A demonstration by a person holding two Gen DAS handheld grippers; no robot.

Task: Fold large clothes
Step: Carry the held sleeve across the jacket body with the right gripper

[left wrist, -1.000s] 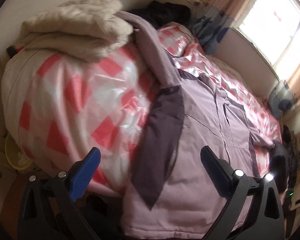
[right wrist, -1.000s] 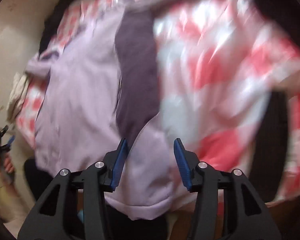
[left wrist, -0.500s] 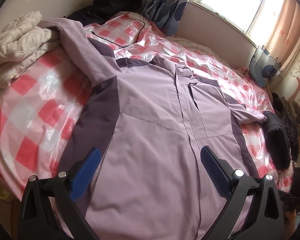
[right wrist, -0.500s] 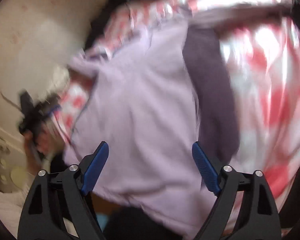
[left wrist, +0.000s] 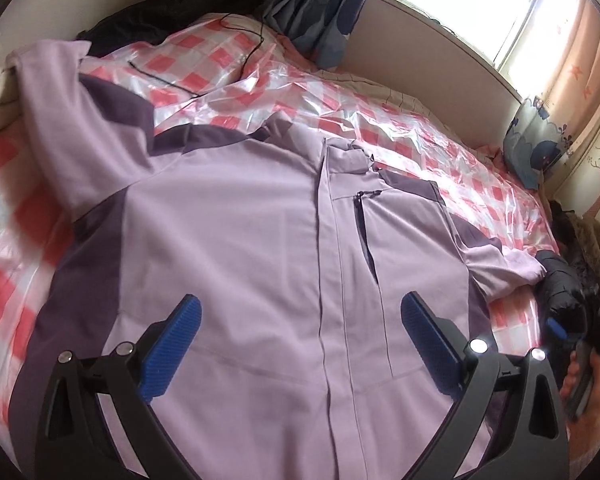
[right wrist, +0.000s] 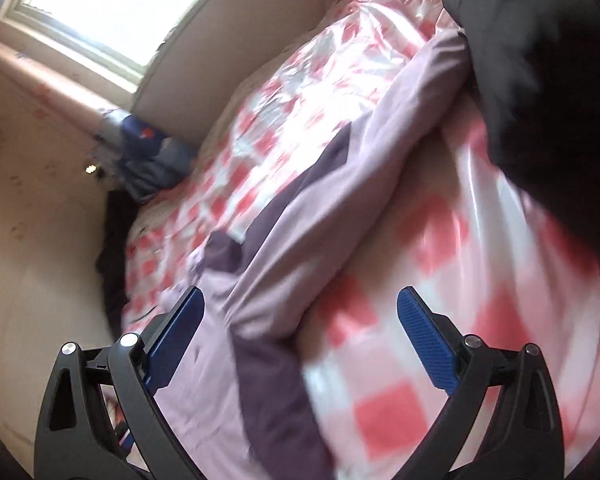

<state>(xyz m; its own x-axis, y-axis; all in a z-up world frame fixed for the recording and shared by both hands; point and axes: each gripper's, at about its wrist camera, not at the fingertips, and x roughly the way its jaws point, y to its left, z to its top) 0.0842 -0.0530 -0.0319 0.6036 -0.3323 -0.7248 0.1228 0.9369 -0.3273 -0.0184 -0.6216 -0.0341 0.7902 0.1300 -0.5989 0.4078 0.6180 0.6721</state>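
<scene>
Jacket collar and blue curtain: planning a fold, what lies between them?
Only checked bed cover lies between jacket collar and curtain, seen from the left wrist.

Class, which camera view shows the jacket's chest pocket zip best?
The left wrist view: the lilac jacket lies front up and sharp, with the chest pocket zip plain. The right wrist view shows only a blurred sleeve and side panel, no zip.

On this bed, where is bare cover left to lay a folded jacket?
Bare checked cover lies beyond the jacket collar, bordered by the window wall and the curtain. Crowded: dark clothes at the head corner, a black garment by the far sleeve.
</scene>
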